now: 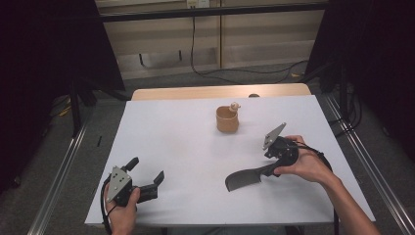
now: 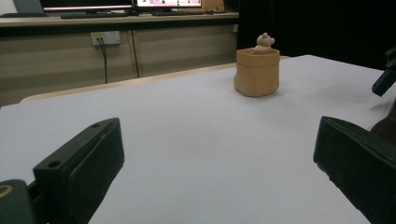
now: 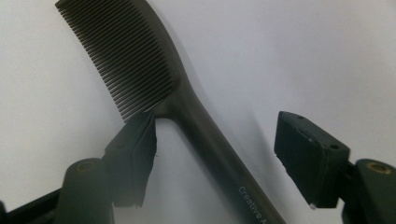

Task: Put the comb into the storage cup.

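Observation:
A dark comb (image 1: 244,178) lies flat on the white table (image 1: 186,142) at the front right, teeth end to the left. My right gripper (image 1: 272,168) reaches down over its handle. In the right gripper view the comb (image 3: 140,60) runs up between the jaws of the right gripper (image 3: 215,128); the left jaw is close against the handle near the teeth, the right jaw stands clear of it. My left gripper (image 1: 147,170) rests at the front left, open and empty, as does the left gripper (image 2: 215,158) in its own view.
A tan cup (image 1: 227,120) with a small bear figure (image 1: 235,105) at its rim stands at the middle back of the table; the cup (image 2: 257,72) also shows ahead of the left jaws. Bare table surface lies between the grippers. Cables run on the floor behind.

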Demonstrator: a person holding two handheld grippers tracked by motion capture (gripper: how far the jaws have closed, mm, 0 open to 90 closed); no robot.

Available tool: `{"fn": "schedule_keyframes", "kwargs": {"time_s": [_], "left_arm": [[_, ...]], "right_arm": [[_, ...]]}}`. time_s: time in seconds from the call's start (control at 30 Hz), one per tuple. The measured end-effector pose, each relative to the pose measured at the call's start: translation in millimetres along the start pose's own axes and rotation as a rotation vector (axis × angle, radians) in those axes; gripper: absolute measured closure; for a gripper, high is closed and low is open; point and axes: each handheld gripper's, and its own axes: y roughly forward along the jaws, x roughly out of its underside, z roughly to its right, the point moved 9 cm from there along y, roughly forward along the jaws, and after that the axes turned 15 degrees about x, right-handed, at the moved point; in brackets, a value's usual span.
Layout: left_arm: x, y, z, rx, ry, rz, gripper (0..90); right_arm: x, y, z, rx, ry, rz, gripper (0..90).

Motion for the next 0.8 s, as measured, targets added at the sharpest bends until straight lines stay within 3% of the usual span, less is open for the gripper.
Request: {"fn": "schedule_keyframes", "kwargs": {"time_s": [0.3,0.53,0.8], "left_arm": [[0.6,0.0,0.0,0.002,-0.001,-0.004,1.8],[1.3,0.0,-0.6,-0.003,0.0,-0.008,1.8],[2.3,2.0,-1.9,0.0,-0.014,-0.006,1.8]], "right_arm": [[3.8,4.8,-1.3,-0.013,-0.031,-0.027,38.9],[3.8,10.0,-6.8,-0.028,-0.085,-0.072,46.9],[3.1,11.8,-10.7,-0.065,-0.111,-0.075,53.0]]}}
